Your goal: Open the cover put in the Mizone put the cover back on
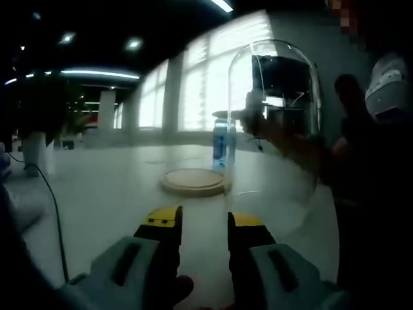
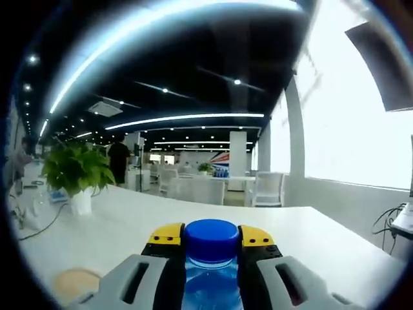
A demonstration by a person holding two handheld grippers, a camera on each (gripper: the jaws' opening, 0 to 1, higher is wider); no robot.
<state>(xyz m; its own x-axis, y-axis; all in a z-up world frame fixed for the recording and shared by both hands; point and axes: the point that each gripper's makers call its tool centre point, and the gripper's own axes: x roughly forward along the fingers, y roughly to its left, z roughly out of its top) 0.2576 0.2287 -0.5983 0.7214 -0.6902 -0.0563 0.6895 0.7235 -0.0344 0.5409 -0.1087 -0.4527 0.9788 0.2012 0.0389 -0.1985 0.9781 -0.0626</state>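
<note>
On the white table, left gripper view: one round wooden base sits bare, and one clear glass dome cover hangs tilted above and to the right of it, off the base. The other gripper comes in from the right as a dark silhouette, holding one blue bottle just behind the base; label text too small and backlit to read. Left gripper hovers low over the table in front of the base, yellow-tipped jaws parted, nothing between them. What holds the dome up can't be made out against the windows. One black cable runs across the table at left. Right gripper view: right gripper is clamped on the bottle, one blue cap between the two yellow jaw tips; no brand text readable. One potted plant stands on the table at left, wooden base edge at lower left, one person standing far back.
</note>
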